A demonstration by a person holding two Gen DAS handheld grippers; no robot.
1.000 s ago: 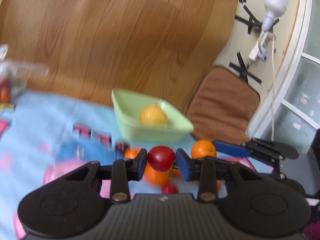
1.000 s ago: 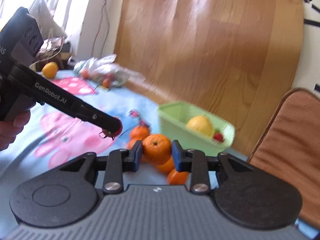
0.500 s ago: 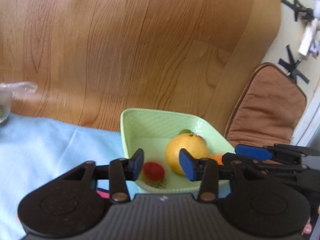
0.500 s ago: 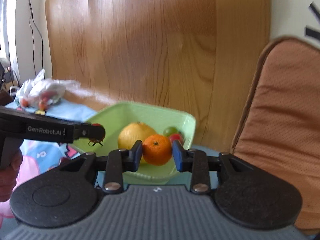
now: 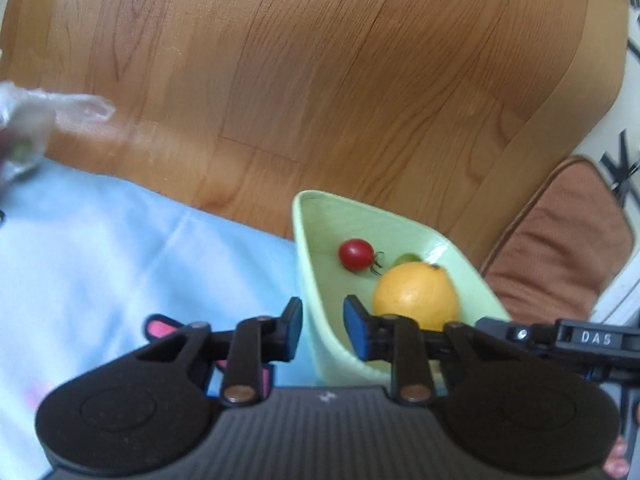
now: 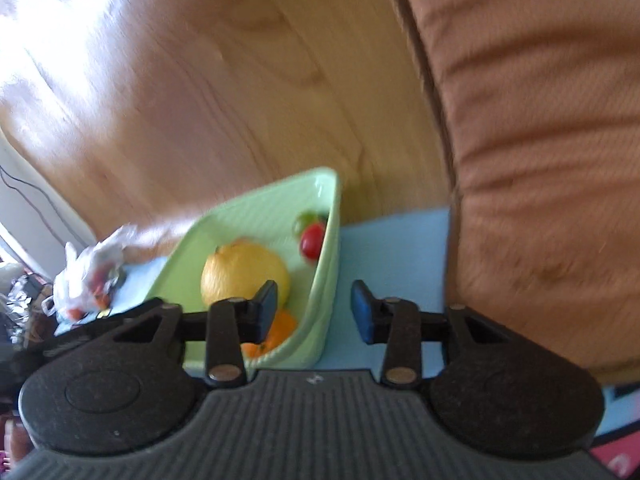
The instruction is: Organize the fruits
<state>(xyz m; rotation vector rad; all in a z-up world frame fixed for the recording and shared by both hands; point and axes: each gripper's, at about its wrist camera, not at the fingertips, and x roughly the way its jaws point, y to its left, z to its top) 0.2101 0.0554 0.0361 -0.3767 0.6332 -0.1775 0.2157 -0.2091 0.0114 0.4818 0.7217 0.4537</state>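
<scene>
A pale green bowl (image 5: pixel 320 280) stands on the blue cloth against the wooden board. It holds a large yellow citrus fruit (image 5: pixel 416 296), a red cherry tomato (image 5: pixel 355 254) and a small green fruit (image 5: pixel 407 258). My left gripper (image 5: pixel 322 330) is open and empty, straddling the bowl's near left rim. In the right wrist view the bowl (image 6: pixel 260 216) also holds an orange (image 6: pixel 280 330) beside the yellow fruit (image 6: pixel 240 276) and the tomato (image 6: pixel 312 240). My right gripper (image 6: pixel 314 316) is open and empty over the bowl's right wall.
A clear plastic bag of small fruits (image 6: pixel 92 276) lies on the cloth at the left, also in the left wrist view (image 5: pixel 24 132). A brown cushion (image 6: pixel 540 140) stands close on the right. The wooden board (image 5: pixel 320 80) rises behind the bowl.
My left gripper let the red tomato drop into the bowl. My right gripper opened and let the orange go into the bowl. Both now hover at the bowl's rim.
</scene>
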